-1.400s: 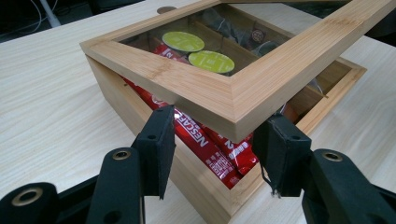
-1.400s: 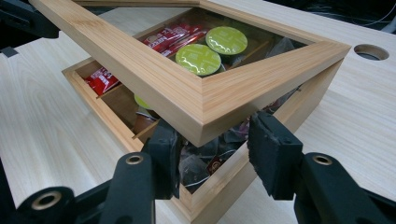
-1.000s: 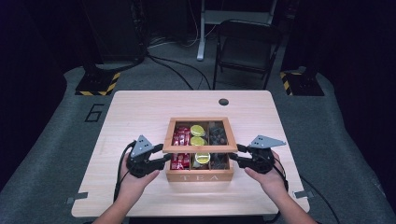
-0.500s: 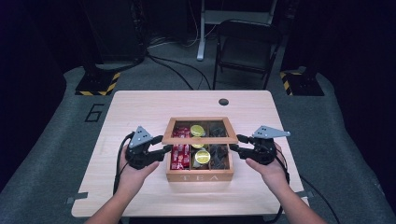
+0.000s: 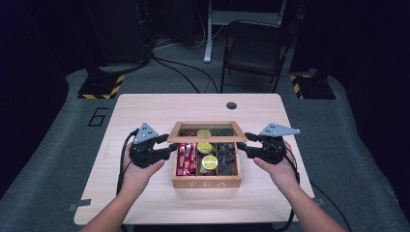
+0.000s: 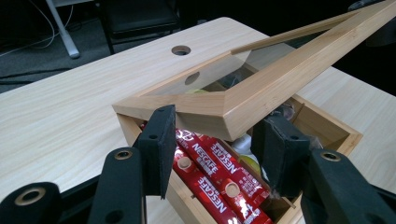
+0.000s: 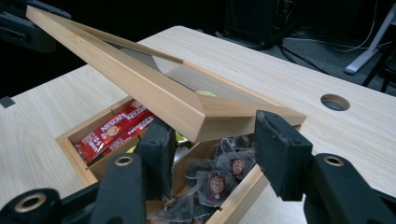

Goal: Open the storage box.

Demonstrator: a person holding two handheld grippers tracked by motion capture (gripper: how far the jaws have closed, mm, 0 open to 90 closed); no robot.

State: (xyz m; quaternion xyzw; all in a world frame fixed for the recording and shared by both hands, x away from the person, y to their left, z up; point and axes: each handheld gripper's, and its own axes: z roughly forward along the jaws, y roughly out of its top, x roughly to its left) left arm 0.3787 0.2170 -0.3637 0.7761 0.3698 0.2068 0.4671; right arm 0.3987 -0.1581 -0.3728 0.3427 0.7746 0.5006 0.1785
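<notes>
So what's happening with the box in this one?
A person is lifting the glass-paned lid of a wooden tea box, with the left gripper and right gripper at its two front corners. The lid is tilted partway open over red coffee sticks, green-yellow pods and tea bags.

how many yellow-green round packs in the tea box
3 yellow-green round packs, all in the tea box middle compartment: back, middle, front. The raised lid may hide more.

Bright, evenly lit table (image 5: 145, 111) amid dark, slightly soft surroundings.
</notes>
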